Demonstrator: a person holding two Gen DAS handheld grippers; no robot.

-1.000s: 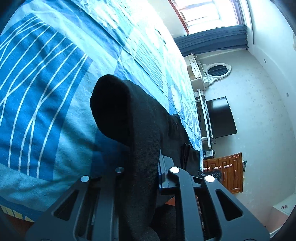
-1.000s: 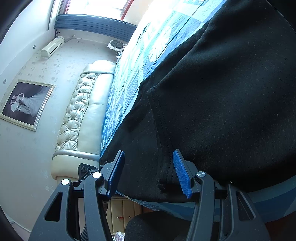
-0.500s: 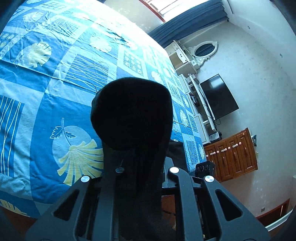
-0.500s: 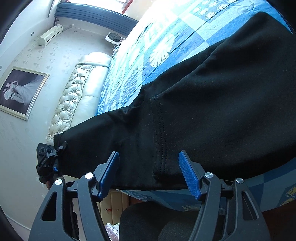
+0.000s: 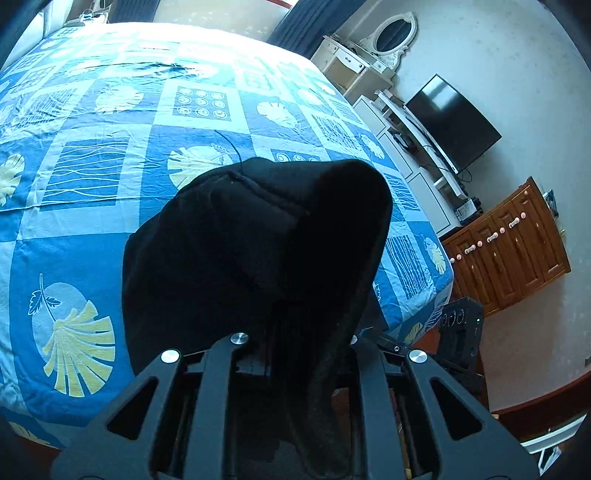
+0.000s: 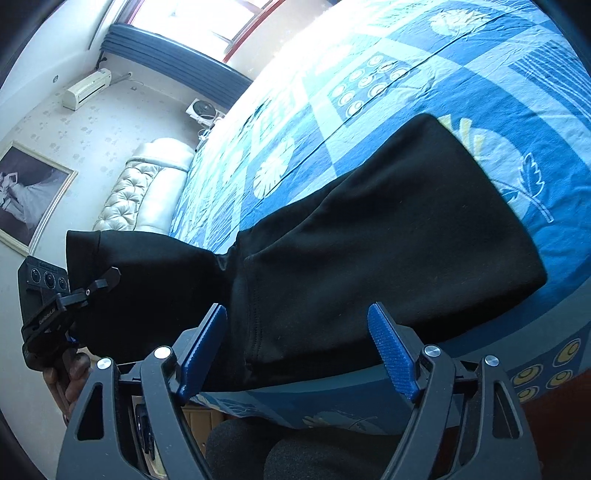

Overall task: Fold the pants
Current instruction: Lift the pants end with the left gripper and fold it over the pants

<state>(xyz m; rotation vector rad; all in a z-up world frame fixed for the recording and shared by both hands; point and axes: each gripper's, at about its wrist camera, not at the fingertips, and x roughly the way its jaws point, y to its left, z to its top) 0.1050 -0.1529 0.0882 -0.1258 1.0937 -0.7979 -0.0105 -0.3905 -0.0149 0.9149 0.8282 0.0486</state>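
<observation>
The black pants (image 6: pixel 388 236) lie across the near edge of the bed, one end flat on the blue bedspread (image 6: pixel 424 74). My left gripper (image 5: pixel 295 343) is shut on the other end of the pants (image 5: pixel 258 251) and holds it raised off the bed; the cloth drapes over its fingers and hides the tips. It also shows at the left of the right wrist view (image 6: pixel 79 291), gripping the lifted end. My right gripper (image 6: pixel 299 350) is open and empty, its blue pads (image 6: pixel 393 354) just short of the pants' near edge.
The bed fills most of both views, with a padded headboard (image 6: pixel 136 192) at one end. A white dresser with an oval mirror (image 5: pixel 391 33), a TV (image 5: pixel 450 122) and a wooden cabinet (image 5: pixel 509 247) stand past the bed's other side.
My left gripper has lifted the pants end higher and swung toward the middle of the bed. My right gripper has drawn back from the pants and opened wider.
</observation>
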